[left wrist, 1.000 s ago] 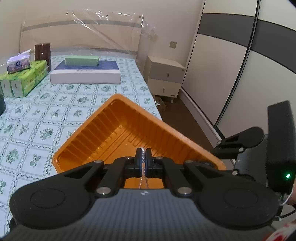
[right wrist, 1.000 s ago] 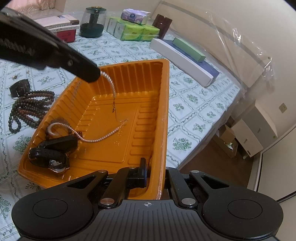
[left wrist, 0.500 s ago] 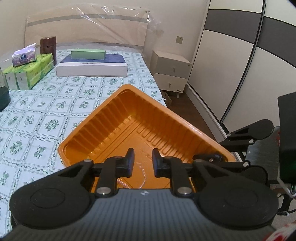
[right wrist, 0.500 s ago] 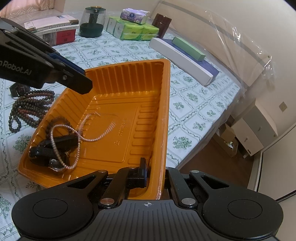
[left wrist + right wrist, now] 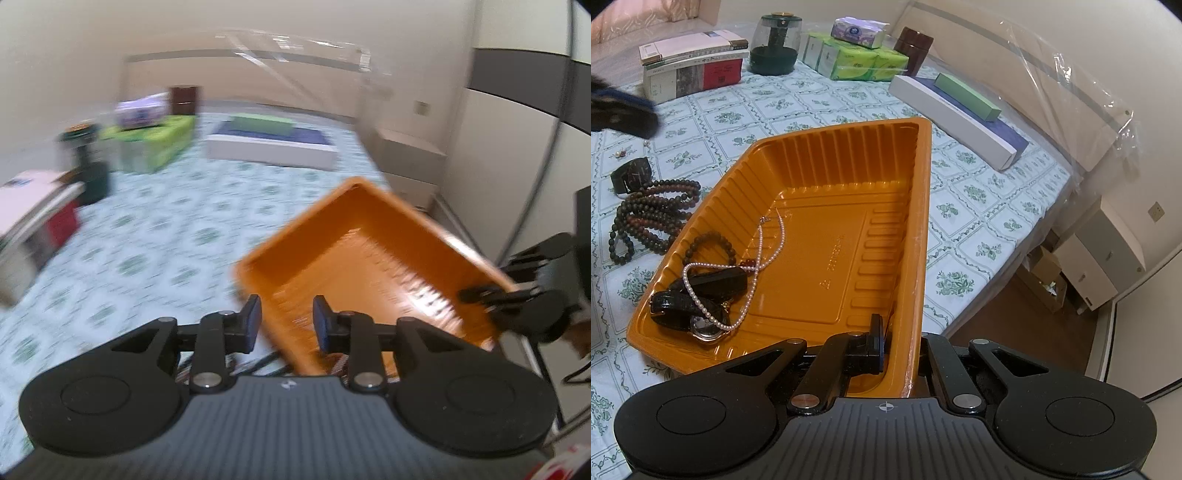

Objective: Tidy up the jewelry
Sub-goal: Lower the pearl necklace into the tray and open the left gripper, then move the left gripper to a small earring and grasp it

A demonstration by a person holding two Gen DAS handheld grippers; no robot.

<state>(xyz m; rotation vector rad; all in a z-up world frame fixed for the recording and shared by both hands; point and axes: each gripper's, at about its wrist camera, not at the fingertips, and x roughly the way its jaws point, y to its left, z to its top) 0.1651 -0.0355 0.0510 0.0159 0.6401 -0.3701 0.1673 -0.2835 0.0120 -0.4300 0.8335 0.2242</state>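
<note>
An orange tray (image 5: 886, 177) lies on the bed; it also shows blurred in the left wrist view (image 5: 295, 236). In it lie a pearl necklace (image 5: 753, 284), a dark bead bracelet (image 5: 709, 240) and black watches (image 5: 687, 306). My right gripper (image 5: 897, 332) is shut on the tray's near rim. My left gripper (image 5: 284, 321) is open and empty above the tray's left rim; it also shows at the far left of the right wrist view (image 5: 624, 114). A long brown bead strand (image 5: 650, 218) and a black watch (image 5: 631, 173) lie on the sheet left of the tray.
Books (image 5: 690, 66), a dark green jar (image 5: 775, 44), green tissue packs (image 5: 857, 55), a brown canister (image 5: 912, 48) and a long white box (image 5: 956, 110) stand along the back of the bed. The bed edge, a nightstand (image 5: 1104, 251) and floor lie to the right.
My left gripper let the pearl necklace drop into the tray, opened, and swung away to the left. The right gripper has kept its hold on the tray rim.
</note>
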